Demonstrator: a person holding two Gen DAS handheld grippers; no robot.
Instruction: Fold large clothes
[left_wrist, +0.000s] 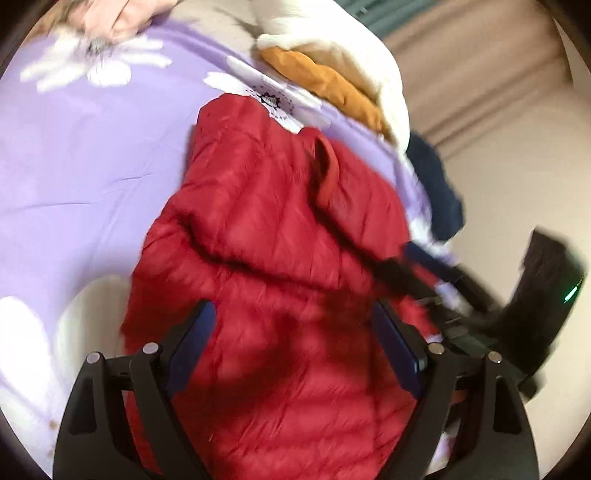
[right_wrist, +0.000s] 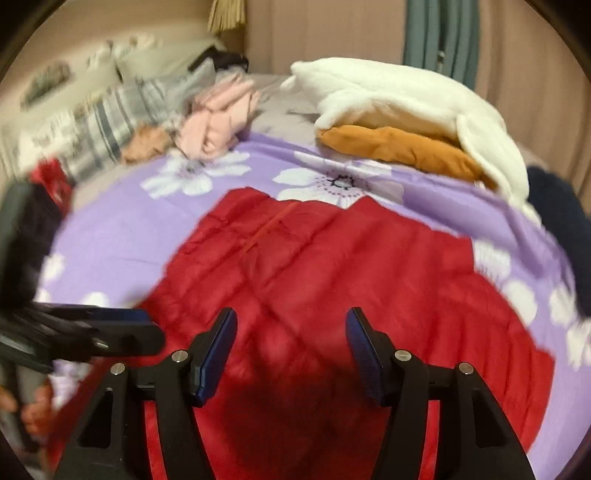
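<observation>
- Left gripper (left_wrist: 293, 334) and right gripper (right_wrist: 291, 339): jaws spread, nothing clamped, red quilted jacket (right_wrist: 332, 266) below.
- Lilac floral bedsheet (right_wrist: 122, 236): jacket laid on it.
- Beige curtain (right_wrist: 317, 33): hung behind.

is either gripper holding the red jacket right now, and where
Nothing is held: the left gripper and right gripper both stand open above the red jacket.

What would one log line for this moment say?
left gripper: open, empty | right gripper: open, empty | red jacket: lying on purple sheet, partly folded
</observation>
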